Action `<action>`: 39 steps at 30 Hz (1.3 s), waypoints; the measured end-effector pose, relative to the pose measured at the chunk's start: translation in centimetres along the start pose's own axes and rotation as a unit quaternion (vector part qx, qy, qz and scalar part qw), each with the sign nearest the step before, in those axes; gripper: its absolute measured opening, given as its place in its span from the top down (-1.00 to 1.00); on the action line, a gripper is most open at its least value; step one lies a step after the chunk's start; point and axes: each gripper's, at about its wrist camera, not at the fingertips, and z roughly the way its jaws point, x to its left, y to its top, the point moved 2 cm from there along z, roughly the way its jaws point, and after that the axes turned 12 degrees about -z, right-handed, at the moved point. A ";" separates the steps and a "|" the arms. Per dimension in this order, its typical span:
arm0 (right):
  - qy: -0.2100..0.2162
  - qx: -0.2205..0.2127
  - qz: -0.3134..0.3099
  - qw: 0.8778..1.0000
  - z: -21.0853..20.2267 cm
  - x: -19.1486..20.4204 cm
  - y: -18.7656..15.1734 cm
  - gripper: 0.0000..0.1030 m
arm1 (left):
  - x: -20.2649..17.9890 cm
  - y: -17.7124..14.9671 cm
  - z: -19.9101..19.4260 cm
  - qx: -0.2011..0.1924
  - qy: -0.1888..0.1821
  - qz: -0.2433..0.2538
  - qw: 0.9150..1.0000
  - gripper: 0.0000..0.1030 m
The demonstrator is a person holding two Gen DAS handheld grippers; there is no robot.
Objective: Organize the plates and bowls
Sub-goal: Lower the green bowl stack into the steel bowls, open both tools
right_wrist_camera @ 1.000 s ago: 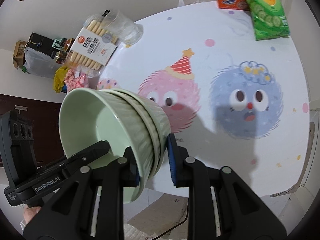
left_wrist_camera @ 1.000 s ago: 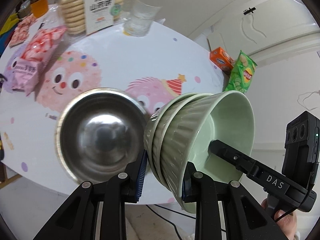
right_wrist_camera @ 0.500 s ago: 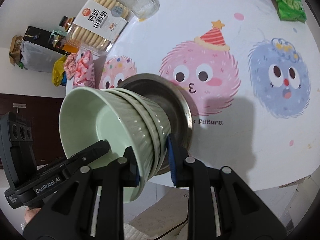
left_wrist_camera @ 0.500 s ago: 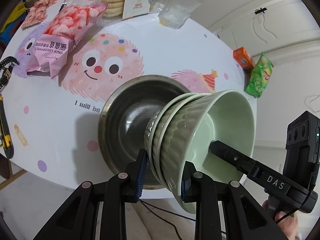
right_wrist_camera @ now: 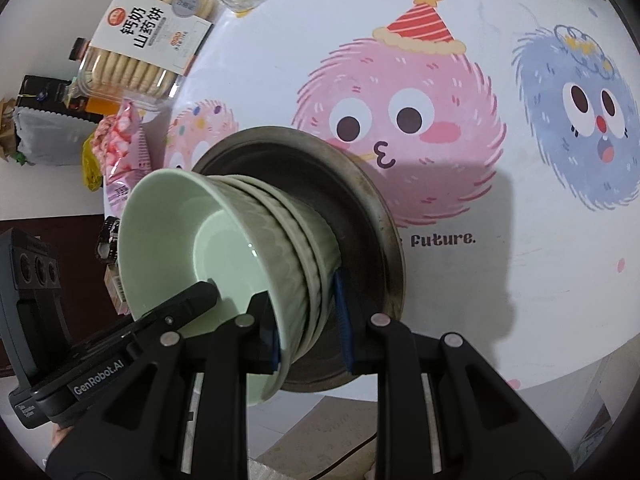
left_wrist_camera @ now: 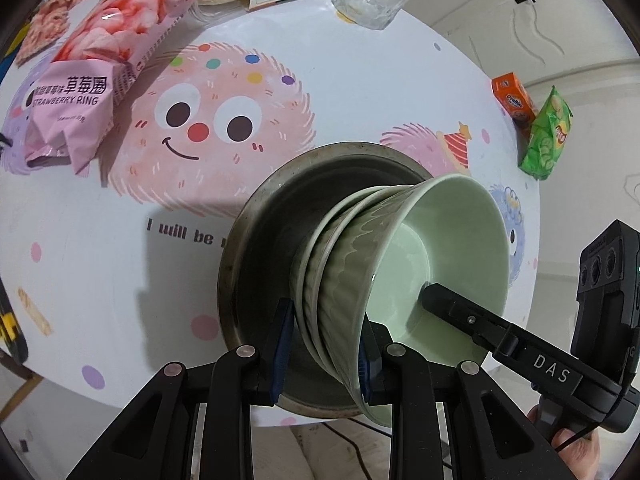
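The left gripper (left_wrist_camera: 322, 344) is clamped across the rim of the stack of green bowls (left_wrist_camera: 400, 264) — one finger outside, one inside. The stack hangs tilted over the steel bowl (left_wrist_camera: 256, 248) on the table (left_wrist_camera: 360, 80). The right gripper (right_wrist_camera: 306, 320) pinches the opposite rim of the stack — likewise clenched.

Glossy ceramic bowls (left_wrist_camera: 404, 248); dull scuffed metal basin (left_wrist_camera: 256, 248).

Cartoon-printed table (left_wrist_camera: 360, 92), steel bowl (left_wrist_camera: 256, 264), snack packs (left_wrist_camera: 100, 64)
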 end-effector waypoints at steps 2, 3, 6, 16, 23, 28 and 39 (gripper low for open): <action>-0.001 -0.001 0.004 1.000 0.2 -0.1 -0.1 0.52 | -0.1 0.1 0.2 0.004 0.005 0.010 1.000 0.48; -0.001 -0.001 0.006 1.000 0.3 -0.2 -0.1 0.52 | -0.1 0.2 0.3 0.004 0.007 0.013 1.000 0.48; -0.003 -0.003 0.006 1.000 0.7 -0.2 -0.2 0.52 | -0.1 0.3 0.5 0.002 0.005 0.019 1.000 0.49; -0.014 -0.018 -0.007 1.000 0.7 0.0 -0.5 0.46 | 0.4 0.5 0.4 -0.006 0.000 0.013 1.000 0.47; -0.027 -0.033 -0.037 0.998 -0.5 0.7 -0.7 -0.15 | 0.0 -0.1 -1.6 -0.042 0.002 0.016 0.999 0.27; -0.044 -0.065 -0.055 0.995 -2.9 0.9 -1.4 -0.41 | -0.6 -1.5 -3.9 -0.084 0.006 0.032 0.996 0.04; -0.118 -0.145 -0.127 0.974 -8.0 2.4 -5.2 -0.85 | 0.1 -6.8 -7.5 -0.178 0.077 0.034 0.980 -0.11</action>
